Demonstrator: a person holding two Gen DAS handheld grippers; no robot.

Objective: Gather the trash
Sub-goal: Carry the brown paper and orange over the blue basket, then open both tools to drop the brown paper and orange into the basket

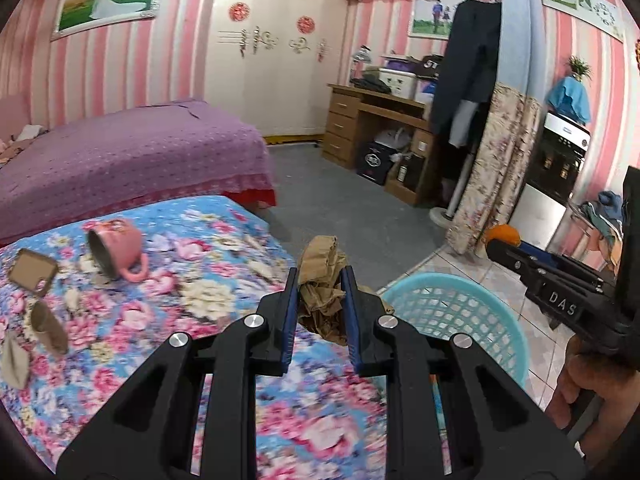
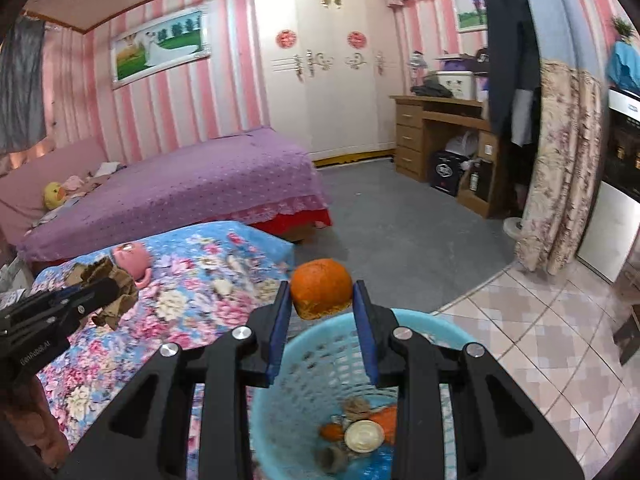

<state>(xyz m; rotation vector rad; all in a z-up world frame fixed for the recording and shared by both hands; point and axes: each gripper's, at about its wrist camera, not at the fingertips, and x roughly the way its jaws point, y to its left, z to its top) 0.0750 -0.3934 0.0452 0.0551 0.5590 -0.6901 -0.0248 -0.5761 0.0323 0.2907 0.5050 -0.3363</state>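
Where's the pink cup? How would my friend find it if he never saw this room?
Look at the flowery blue and pink cloth in front of the purple bed. The pink cup lies on its side near the cloth's far end, open mouth facing the camera and handle resting on the cloth. The bits nearby are flat brown cardboard scraps; it's the only round, pink thing with a handle.

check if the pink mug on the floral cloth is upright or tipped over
Tipped over. The pink mug lies on its side on the floral cloth, its open mouth facing the camera and its handle resting low against the cloth.
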